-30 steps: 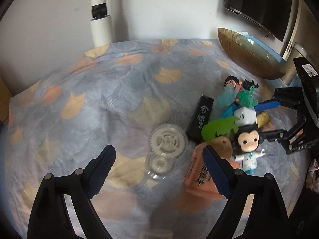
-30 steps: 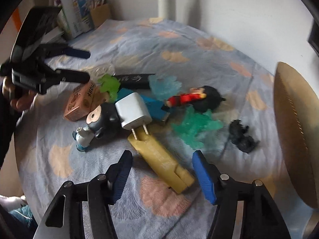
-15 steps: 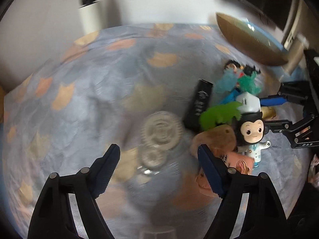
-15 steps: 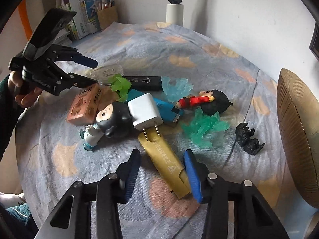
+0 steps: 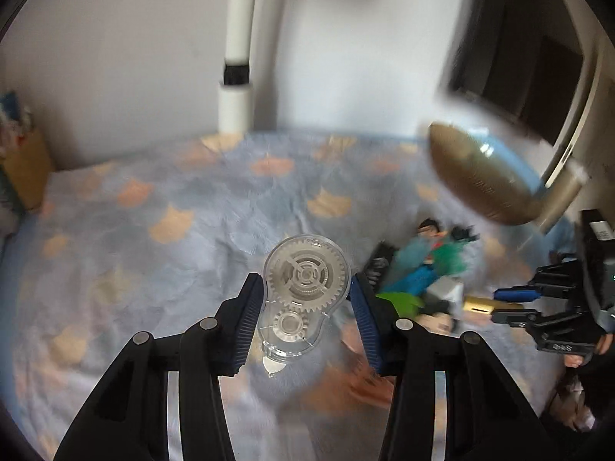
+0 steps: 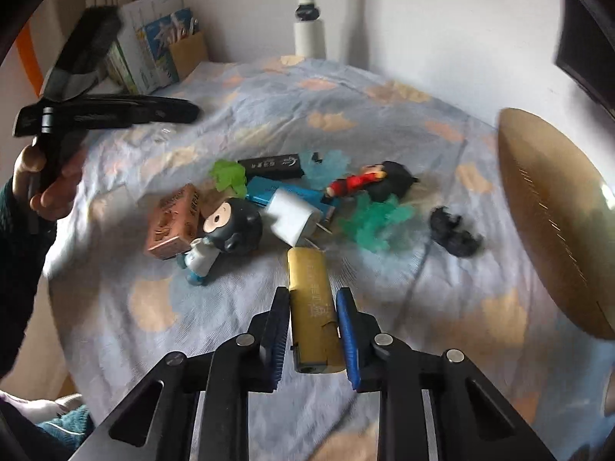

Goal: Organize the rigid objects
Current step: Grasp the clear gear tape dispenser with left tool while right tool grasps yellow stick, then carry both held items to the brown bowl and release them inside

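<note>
Left wrist view: left gripper (image 5: 305, 305), jaws just closing, clamps clear gear-wheel tape dispenser (image 5: 301, 297), lifted above blue patterned cloth (image 5: 173, 211). Right wrist view: right gripper (image 6: 312, 336), jaws just closing, clenched on gold lighter (image 6: 312, 307), toy pile beyond, cloth's middle.

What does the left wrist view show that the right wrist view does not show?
Only the left wrist view shows clearly the transparent tape dispenser with gears, held in the left claw, whose jaws have just been closing on it. Only the right wrist view shows the gold lighter between the pads of the right claw, which has also just been closing, and the books by the wall. Both show the toy pile, the brown bowl and the white pole.
</note>
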Demonstrator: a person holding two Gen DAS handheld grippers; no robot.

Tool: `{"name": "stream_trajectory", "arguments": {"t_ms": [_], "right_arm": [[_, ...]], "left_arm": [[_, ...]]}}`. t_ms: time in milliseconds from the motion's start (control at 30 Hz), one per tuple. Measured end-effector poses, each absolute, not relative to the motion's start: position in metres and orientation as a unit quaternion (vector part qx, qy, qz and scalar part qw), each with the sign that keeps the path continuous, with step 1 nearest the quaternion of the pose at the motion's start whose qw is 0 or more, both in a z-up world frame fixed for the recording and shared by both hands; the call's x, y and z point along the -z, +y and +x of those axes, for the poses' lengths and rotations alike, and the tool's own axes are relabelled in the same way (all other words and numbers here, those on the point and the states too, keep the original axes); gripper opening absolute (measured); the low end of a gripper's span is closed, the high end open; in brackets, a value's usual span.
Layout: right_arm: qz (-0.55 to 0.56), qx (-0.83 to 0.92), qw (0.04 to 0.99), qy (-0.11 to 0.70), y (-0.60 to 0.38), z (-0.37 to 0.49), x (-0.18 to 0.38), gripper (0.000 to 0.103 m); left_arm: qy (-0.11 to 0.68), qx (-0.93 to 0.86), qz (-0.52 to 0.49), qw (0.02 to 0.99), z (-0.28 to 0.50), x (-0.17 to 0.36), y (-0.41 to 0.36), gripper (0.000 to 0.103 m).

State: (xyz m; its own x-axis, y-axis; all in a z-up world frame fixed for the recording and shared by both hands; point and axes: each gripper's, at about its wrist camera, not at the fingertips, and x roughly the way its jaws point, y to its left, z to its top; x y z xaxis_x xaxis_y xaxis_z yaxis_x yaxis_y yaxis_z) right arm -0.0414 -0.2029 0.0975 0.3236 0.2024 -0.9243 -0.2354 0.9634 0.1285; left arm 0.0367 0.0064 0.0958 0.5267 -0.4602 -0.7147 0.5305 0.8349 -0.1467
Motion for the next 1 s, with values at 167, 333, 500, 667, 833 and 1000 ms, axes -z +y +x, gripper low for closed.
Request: {"name": "stream_trajectory", "arguments": {"t_ms": [167, 333, 500, 667, 833, 1000], "right_arm": [[-0.011, -0.12, 0.815, 0.566, -0.209, -0.076, -0.113, 0.021], [-0.018, -0.121, 0.81, 0.573, -0.204, -0.107, -0.107, 0.02], [-0.041, -0.113, 0.803, 0.585, -0.196, -0.108, -0.096, 0.049], [-0.054, -0.125, 0.802, 0.582, -0.185, -0.114, -0.091, 0.023], [0.006, -0.121, 0.813, 0.57, -0.212, -0.11, -0.113, 0.014], [-0.006, -0.069, 0.85, 0.523, -0.262, -0.098, -0.17, 0.011]], "left_arm": [[0.384, 0.313, 0.04, 0.868, -0.043, -0.103, 0.0, 0.044], [0.423, 0.33, 0.057, 0.842, -0.093, -0.063, -0.04, 0.044], [0.461, 0.307, 0.052, 0.831, -0.105, -0.023, -0.054, 0.044], [0.459, 0.307, 0.048, 0.833, -0.104, -0.028, -0.058, 0.044], [0.429, 0.325, 0.06, 0.841, -0.095, -0.063, -0.084, 0.044], [0.373, 0.369, 0.074, 0.848, -0.075, -0.116, -0.129, 0.044]]}}
